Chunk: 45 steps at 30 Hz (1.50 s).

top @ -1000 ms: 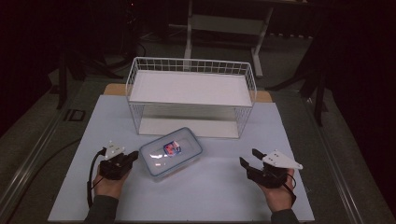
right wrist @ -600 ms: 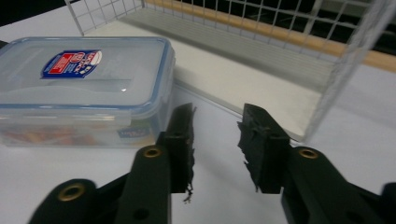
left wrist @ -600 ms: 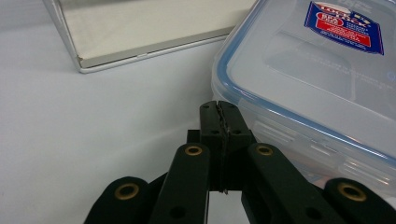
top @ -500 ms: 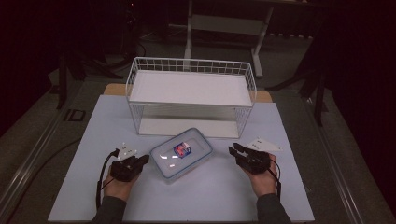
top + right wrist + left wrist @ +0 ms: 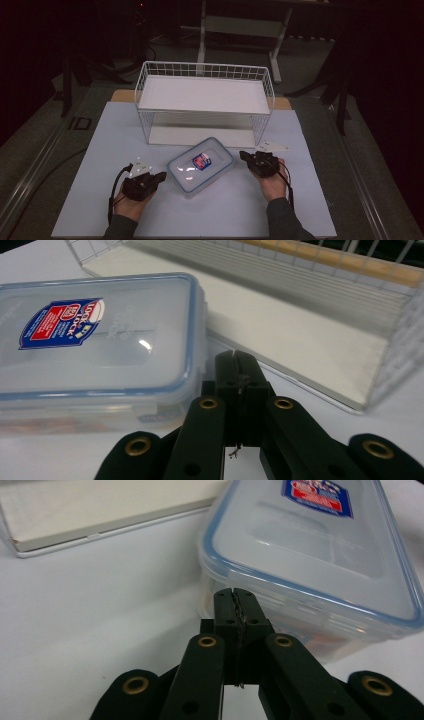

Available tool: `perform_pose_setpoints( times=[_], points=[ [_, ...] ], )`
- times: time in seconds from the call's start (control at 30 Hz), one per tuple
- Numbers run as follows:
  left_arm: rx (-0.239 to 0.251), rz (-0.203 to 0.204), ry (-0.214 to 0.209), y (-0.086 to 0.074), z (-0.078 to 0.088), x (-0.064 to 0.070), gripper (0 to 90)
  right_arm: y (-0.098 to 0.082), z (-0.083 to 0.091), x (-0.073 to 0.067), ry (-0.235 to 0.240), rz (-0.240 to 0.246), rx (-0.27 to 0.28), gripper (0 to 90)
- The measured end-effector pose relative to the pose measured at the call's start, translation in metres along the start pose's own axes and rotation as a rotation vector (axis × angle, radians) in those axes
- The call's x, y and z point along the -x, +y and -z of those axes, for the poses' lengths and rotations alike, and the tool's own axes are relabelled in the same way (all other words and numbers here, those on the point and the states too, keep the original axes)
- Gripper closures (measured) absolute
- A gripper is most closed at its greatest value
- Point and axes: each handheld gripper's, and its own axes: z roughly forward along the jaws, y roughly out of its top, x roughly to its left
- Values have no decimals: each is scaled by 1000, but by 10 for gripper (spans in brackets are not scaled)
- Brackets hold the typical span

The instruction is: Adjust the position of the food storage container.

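2 shut hand-held grippers flank container (image 5: pixel 200 166)

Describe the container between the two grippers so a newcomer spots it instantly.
Find the white wire rack on the pale mat. Just in front of it lies a clear plastic box, set askew. Its blue-rimmed lid and red-and-blue sticker mark it out.

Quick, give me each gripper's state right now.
Left gripper: closed, holding nothing, tips at the near side of the clear lidded container.
Right gripper: jaws just closed, now shut, nothing between them, beside the container.
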Motion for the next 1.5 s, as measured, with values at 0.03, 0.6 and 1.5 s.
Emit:
perform_pose_setpoints(
  times=[0.03, 0.6, 1.5],
  points=[
    [-4, -6, -2, 0, -1, 1, 897, 0, 0, 0, 0, 0, 0, 898],
    [-40, -45, 71, 0, -20, 7, 900, -1, -8, -12, 80, 117, -82, 900],
    [11, 7, 64, 0, -14, -4, 897, 0, -23, -7, 63, 64, -83, 900]
  ],
)
